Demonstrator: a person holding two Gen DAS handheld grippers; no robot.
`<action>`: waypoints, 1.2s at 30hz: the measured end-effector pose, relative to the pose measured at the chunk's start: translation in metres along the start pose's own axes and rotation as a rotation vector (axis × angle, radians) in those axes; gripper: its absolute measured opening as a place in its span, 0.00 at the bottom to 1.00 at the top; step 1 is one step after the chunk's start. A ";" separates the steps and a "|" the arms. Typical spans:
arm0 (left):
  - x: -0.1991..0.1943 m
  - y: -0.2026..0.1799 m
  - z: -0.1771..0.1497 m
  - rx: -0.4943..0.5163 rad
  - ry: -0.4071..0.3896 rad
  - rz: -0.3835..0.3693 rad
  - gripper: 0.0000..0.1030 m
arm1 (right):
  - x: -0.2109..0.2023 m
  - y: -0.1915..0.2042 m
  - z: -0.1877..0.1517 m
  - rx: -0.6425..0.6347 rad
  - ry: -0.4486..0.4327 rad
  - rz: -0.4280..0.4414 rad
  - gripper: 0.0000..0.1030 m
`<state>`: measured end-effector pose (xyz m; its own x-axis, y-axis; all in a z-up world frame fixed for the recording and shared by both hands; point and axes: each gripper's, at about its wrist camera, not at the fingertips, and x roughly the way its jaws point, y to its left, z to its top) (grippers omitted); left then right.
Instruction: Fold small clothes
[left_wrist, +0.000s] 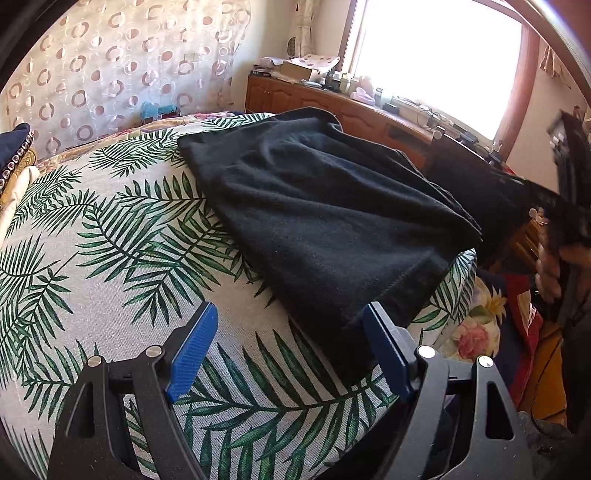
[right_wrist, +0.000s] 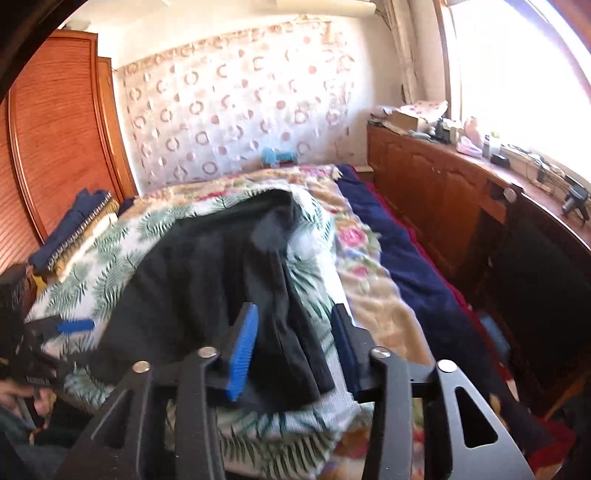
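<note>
A black garment (left_wrist: 325, 206) lies partly folded on a bed cover printed with green palm leaves (left_wrist: 110, 266). My left gripper (left_wrist: 291, 314) hovers open and wide over the cover, its right blue pad at the garment's near corner and nothing between the pads. In the right wrist view the same black garment (right_wrist: 207, 280) is bunched in loose folds. My right gripper (right_wrist: 295, 314) stands over its near edge with a clear gap between the pads; dark cloth lies beneath and between them, not pinched. The left gripper's blue pad (right_wrist: 75, 326) shows at the far left.
A stack of folded clothes (right_wrist: 74, 225) sits at the cover's left end beside a wooden wardrobe (right_wrist: 55, 129). A floral blanket (right_wrist: 362, 266) and a dark blue blanket (right_wrist: 413, 258) lie to the right. A cluttered wooden cabinet (right_wrist: 424, 177) runs under the bright window.
</note>
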<state>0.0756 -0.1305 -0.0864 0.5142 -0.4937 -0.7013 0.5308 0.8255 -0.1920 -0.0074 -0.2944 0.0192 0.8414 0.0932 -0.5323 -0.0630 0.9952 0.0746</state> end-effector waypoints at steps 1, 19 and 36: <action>0.000 0.000 0.000 -0.001 0.000 0.000 0.79 | 0.008 0.001 0.002 -0.006 0.008 0.019 0.44; 0.006 0.003 -0.004 -0.010 0.011 -0.005 0.79 | 0.071 -0.044 0.020 0.075 0.131 0.013 0.03; 0.002 -0.002 -0.006 0.002 -0.004 -0.040 0.79 | 0.042 -0.029 -0.003 0.018 0.165 0.014 0.47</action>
<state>0.0713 -0.1315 -0.0911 0.4953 -0.5272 -0.6905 0.5523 0.8046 -0.2181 0.0276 -0.3197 -0.0081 0.7407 0.1118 -0.6625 -0.0633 0.9933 0.0969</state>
